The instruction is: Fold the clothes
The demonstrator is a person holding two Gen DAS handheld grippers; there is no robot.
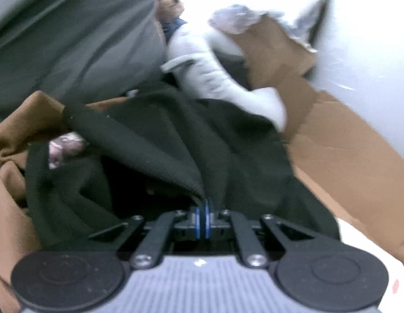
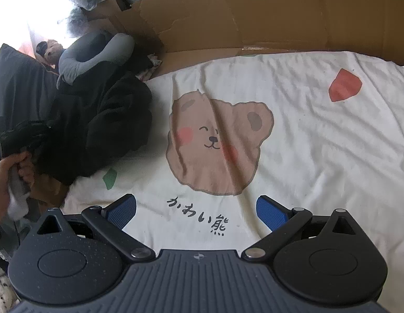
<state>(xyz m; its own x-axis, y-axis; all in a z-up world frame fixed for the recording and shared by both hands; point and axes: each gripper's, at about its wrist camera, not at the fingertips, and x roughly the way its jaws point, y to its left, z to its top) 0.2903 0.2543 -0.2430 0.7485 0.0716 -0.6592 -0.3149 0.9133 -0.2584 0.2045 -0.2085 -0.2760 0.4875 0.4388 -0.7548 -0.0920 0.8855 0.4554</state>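
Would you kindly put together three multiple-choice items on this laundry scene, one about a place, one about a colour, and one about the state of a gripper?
1. Where does the dark garment lie relative to the bear print in the right wrist view?
A. To its left
B. To its right
C. On top of it

2. What colour is the patch printed on the sheet near its upper right?
A. Yellow
B. Red
C. Purple

3. How do the jaws of the left gripper stand?
A. Wide open over bare sheet
B. Out of view
C. Shut on the dark fabric

Answers:
1 A, the heap sits left of the bear's face, off the print.
2 B, the patch is plainly red on white cloth.
3 C, the blue pads meet with a fold of cloth pinched between them, while the right gripper is open.
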